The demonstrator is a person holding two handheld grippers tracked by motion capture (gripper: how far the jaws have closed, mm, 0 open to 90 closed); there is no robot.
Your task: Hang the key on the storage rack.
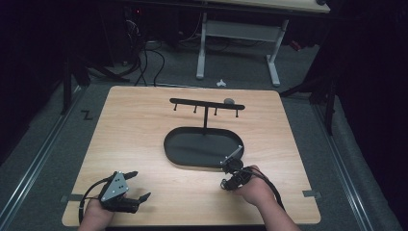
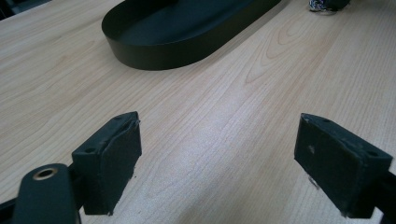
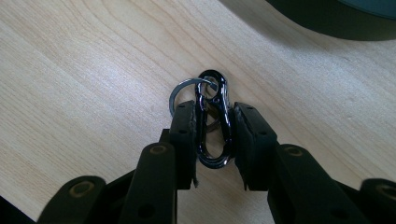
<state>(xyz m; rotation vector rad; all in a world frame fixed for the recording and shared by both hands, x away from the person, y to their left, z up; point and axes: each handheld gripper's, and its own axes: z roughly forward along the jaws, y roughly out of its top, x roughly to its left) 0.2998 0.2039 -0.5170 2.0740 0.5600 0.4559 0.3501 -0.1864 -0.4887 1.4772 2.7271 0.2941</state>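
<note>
While the right claw [image 3: 214, 135] pinches a black carabiner clip [image 3: 214, 122] by its two long sides, the jaws stand pressed against it, low over the desk [image 1: 144, 144] near the right front. Judged from the grip, holding the flat sides keeps the clip upright and its top loop free, likely so it can be hooked on something. A silver key ring [image 3: 184, 93] hangs through the clip's upper end and leans left; whether it touches the wood I cannot tell. Clip looks glossy black metal, pinched-waist shape with two lobes, spring gate on the right side, small.

In the high view the right claw [image 1: 234, 174] sits just near of the black oval tray [image 1: 180, 151], close to its right near rim, apart from it. Tray is bare inside. A black T-shaped rack [image 1: 207, 104] with small pegs hanging from its bar rises from the tray's far edge; probably the target for hanging.

Left claw [image 1: 132, 185] idles at the left near corner, jaws spread wide, nothing between them, fingers [image 2: 109, 156] aimed toward the tray [image 2: 154, 56].
</note>
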